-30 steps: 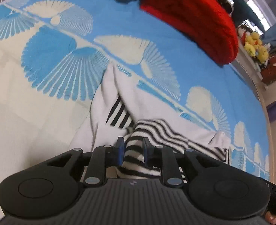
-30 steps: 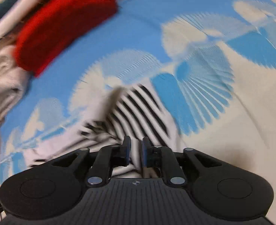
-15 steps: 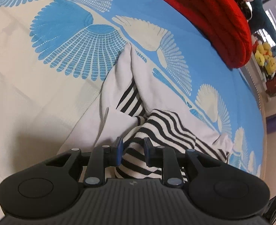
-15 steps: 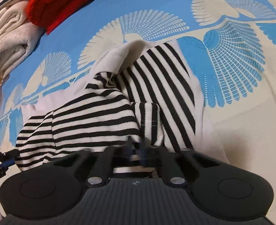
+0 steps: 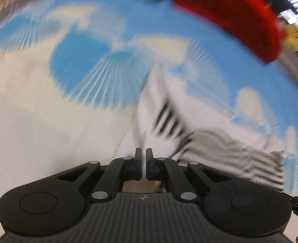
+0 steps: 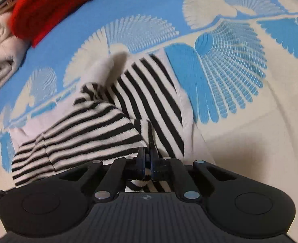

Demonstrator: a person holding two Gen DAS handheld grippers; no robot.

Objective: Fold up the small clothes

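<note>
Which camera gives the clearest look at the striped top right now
The right wrist view. There the black-and-white striped top is sharp, with its folded layers spread on the blue-and-cream blanket and the right tool shut on a fold. The left wrist view is motion-blurred, showing only smeared stripes.

Bright, even light; left view badly motion-blurred, right view sharp, fisheye bending at edges.

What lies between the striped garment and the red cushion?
Only bare sheet, blue with cream fan prints, lies between the garment and the cushion. The right wrist view shows it sharply.
</note>
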